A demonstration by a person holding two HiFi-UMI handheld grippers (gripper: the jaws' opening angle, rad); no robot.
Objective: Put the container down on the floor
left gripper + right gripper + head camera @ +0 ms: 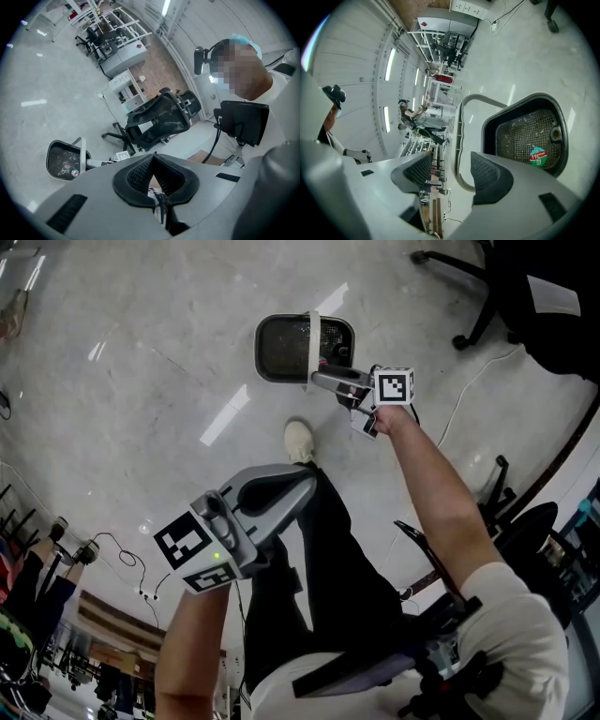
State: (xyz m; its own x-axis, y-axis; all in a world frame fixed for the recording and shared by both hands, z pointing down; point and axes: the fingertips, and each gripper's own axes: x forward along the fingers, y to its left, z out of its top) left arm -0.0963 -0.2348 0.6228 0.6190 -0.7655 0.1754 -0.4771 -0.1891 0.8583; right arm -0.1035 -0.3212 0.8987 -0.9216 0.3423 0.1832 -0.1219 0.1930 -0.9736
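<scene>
Head view: the dark, mesh-bottomed plastic container (286, 345) appears to rest on the pale polished floor (141, 352), at 12 o'clock from a white shoe (299, 441). The right claw (317, 381) is at its 5 o'clock corner.

Left gripper view: the left claw (153, 161) is closed and empty.

Right gripper view: the jaws stand wide, with the container's pale loop handle (461, 140) loose between them. The release looks done; next, back straight off without snagging that handle.
</scene>
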